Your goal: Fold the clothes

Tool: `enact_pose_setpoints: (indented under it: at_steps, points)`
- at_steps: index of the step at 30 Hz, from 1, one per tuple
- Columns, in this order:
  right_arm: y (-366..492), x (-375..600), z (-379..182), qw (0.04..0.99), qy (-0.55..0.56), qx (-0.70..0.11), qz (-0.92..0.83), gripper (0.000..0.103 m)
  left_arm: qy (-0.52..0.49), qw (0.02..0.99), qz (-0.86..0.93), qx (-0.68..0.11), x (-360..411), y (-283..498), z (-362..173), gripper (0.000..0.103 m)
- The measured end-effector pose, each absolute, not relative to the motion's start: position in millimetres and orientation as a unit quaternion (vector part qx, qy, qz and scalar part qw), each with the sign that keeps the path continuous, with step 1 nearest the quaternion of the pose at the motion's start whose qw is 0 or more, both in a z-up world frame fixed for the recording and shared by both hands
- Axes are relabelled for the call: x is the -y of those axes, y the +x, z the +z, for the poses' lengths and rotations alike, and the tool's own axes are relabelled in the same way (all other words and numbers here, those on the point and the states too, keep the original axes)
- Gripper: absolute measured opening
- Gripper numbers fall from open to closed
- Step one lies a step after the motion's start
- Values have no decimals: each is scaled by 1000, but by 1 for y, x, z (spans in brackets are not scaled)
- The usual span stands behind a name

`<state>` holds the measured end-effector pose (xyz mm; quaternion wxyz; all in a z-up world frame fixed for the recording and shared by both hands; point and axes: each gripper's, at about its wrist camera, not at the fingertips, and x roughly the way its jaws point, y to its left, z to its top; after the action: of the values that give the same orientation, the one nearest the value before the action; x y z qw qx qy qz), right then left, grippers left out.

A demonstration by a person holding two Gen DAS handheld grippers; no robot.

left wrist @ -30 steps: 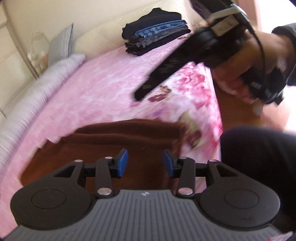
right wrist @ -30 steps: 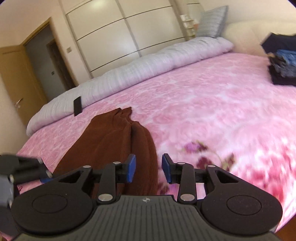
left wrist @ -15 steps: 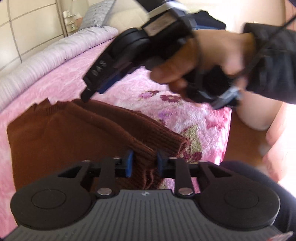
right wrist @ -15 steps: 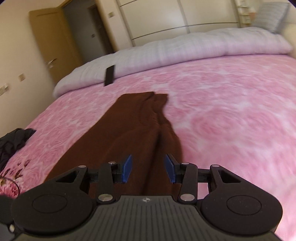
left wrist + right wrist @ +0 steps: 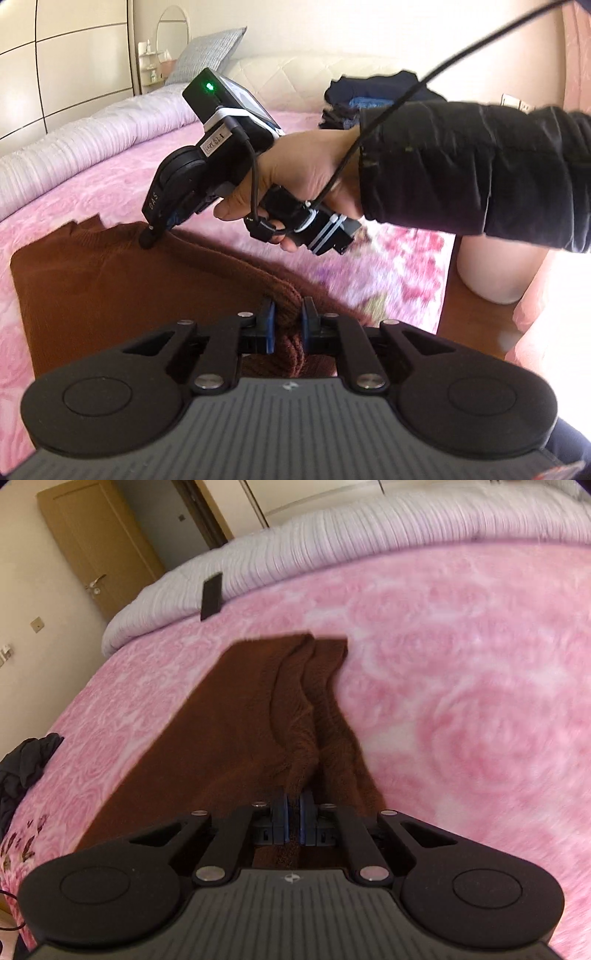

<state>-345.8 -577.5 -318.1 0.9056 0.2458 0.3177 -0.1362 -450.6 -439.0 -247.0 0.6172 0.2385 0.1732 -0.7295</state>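
A: Start at the left. What lies there?

B: In the right wrist view, a dark crumpled garment point(image 5: 26, 764) sits at the bed's left edge. Beside it the brown ribbed knit sweater point(image 5: 207, 738) is spread lengthwise on the pink rose-patterned bedspread point(image 5: 461, 701), its right side bunched into two long ridges. Behind, a pale striped rolled quilt point(image 5: 332, 550) carries a small black rectangular object point(image 5: 211, 595).

A: And the tools?

B: The left gripper point(image 5: 287, 323) has its blue pads nearly together, pinching a thick roll of the sweater's ribbed edge nearest the camera. The right gripper point(image 5: 293, 818) is closed tight on a raised fold of the same knit; seen from the left wrist, its tip presses into the sweater near the collar end. At far right a stack of folded dark clothes point(image 5: 369, 99) waits by the headboard.

A: How will the sweater behave?

B: I judge it soft, floppy and fairly heavy for cloth; it will sag and stretch between the two grips. Holding it at doubled edges, as now, should keep layers from slipping apart.
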Motion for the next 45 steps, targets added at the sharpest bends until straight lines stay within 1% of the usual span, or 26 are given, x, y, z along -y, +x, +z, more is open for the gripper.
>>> enact_pose_setpoints:
  at_steps: [4, 6, 7, 8, 9, 11, 20, 23, 25, 27, 28, 29, 30, 32, 34, 38, 41, 45]
  points:
    - [-353, 590, -307, 908, 230, -315, -150, 6, 243, 610, -734, -175, 459, -462, -249, 11]
    - [-354, 597, -318, 900, 241, -332, -150, 15, 256, 607, -731, -180, 462, -463, -254, 14]
    - [-354, 600, -323, 895, 247, -341, -149, 22, 257, 609, -729, -179, 455, -461, -253, 15]
    - [-355, 603, -329, 890, 252, -350, -149, 26, 259, 611, -727, -179, 449, -459, -253, 17]
    - [-361, 602, -328, 891, 255, -343, -154, 31, 260, 612, -725, -178, 442, -457, -253, 18]
    - [-375, 599, -324, 896, 259, -323, -165, 32, 262, 616, -721, -176, 429, -453, -252, 19]
    - [-443, 517, -286, 920, 219, -285, -155, 33, 271, 634, -704, -170, 371, -434, -249, 20]
    - [-461, 484, -292, 918, 237, -289, -131, 33, 284, 658, -672, -185, 358, -411, -254, 20]
    - [-470, 472, -306, 909, 238, -313, -137, 32, 290, 655, -667, -204, 355, -399, -262, 20]
    - [-477, 461, -314, 902, 231, -332, -150, 26, 306, 656, -665, -184, 347, -399, -262, 20]
    - [-480, 457, -316, 901, 221, -337, -161, 26, 314, 656, -664, -173, 344, -399, -262, 20]
    - [-484, 453, -312, 901, 219, -336, -167, 28, 319, 658, -664, -159, 340, -402, -260, 22]
    - [-489, 449, -305, 903, 215, -331, -170, 29, 324, 659, -663, -145, 336, -405, -258, 29]
    - [-494, 436, -292, 913, 173, -328, -168, 36, 351, 662, -654, -106, 332, -414, -262, 36]
    - [-496, 421, -282, 921, 114, -335, -166, 42, 383, 657, -646, -74, 329, -420, -268, 37]
    - [-495, 387, -289, 907, -46, -387, -162, 43, 414, 646, -640, -35, 337, -437, -282, 37]
    - [-492, 376, -300, 899, -98, -402, -146, 43, 420, 644, -639, -31, 349, -440, -289, 37]
    - [-476, 362, -320, 872, -197, -434, -114, 43, 417, 648, -636, -44, 360, -436, -293, 37]
